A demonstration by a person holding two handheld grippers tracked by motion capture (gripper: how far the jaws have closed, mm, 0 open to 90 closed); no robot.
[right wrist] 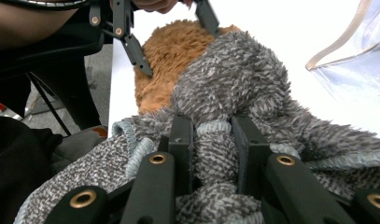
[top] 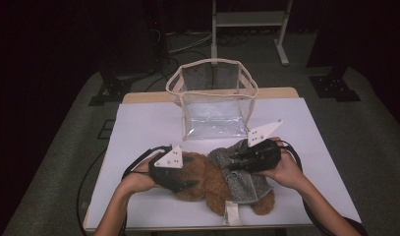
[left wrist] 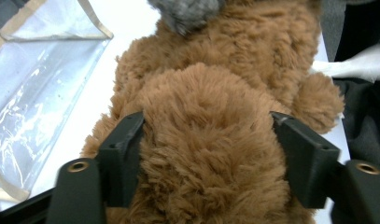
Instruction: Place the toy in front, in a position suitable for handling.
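The table point(top: 138, 123) has a white top, and its far edge shows a strip of wood. Near the middle of the far edge stands a clear plastic bag point(top: 213, 105) with a beige trim, its mouth open to the top.

In front of the bag, close to the near edge, lies a brown teddy bear point(top: 207, 179) on its side. The bear wears a grey knitted sweater point(top: 244, 179), which covers the part of it toward the right edge of the table. A white label point(top: 232, 214) hangs from the bear at the near edge.

The left gripper point(top: 180, 179) is at the bear's uncovered brown end. In the left gripper view its jaws are wide apart and press into the brown fur from both sides, so they hold the bear's body between them.

The right gripper point(top: 237, 162) lies on top of the sweater. In the right gripper view its jaws are nearly closed and pinch a fold of the grey knit between them.
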